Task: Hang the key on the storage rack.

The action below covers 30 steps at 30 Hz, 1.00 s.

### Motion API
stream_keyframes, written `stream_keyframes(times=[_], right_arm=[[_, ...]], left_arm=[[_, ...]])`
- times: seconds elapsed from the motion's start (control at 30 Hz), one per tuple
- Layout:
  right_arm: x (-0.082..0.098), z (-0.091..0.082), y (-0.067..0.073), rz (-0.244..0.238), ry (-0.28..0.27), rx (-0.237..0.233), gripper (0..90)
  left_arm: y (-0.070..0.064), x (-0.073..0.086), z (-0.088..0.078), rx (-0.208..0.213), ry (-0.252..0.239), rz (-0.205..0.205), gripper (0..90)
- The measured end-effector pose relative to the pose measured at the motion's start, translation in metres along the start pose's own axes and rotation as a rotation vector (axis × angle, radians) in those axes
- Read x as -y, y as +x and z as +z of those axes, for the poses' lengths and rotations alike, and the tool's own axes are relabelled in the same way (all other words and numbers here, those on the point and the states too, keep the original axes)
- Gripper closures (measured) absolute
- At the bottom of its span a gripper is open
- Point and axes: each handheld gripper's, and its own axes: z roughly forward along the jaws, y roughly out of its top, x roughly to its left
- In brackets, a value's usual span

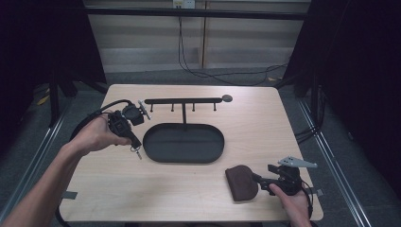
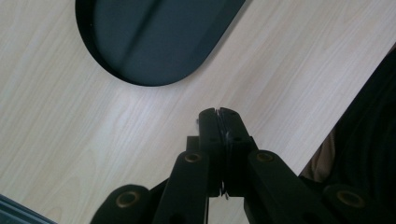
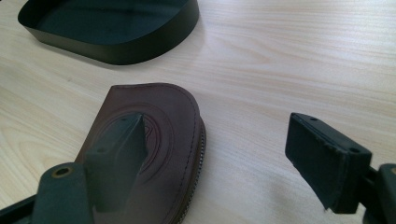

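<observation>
Keys [image 1: 136, 150] dangling from shut left tongs [image 1: 135, 143]: light, hard, apt to swing. Right tongs [image 3: 224, 158] apart beside soft leather pouch [image 3: 154, 140]; best pinched at zipped edge.

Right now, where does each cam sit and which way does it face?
High view: above the person's side, looking forward and down on the table; both forearms, left gripper and right gripper show.
Left gripper view: on the left gripper, facing down at the wood; jaws shut, with a bit of metal showing between them.
Right gripper view: on the right gripper, low across the table; jaws open, one over the brown pouch.
All three share the black oval tray.
</observation>
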Motion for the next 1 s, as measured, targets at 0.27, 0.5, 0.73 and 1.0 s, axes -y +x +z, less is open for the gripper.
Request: stream_keyframes(times=[0.27,0.5,0.73,1.0], right_arm=[[0.0,0.0,0.0,0.0,0.0,-0.002,20.1],[0.0,0.001,0.0,0.003,0.001,-0.005,20.2],[0.0,0.0,0.0,0.0,0.001,-0.006,20.2],[0.0,0.0,0.0,0.002,0.001,-0.01,20.2]], left_arm=[[0.005,-0.012,-0.011,-0.005,0.002,0.003,89.2],[0.011,-0.025,-0.015,-0.009,0.008,0.0,89.3],[0.01,-0.036,-0.024,-0.037,0.016,0.013,89.3],[0.02,-0.05,-0.022,-0.044,0.033,0.004,89.3]])
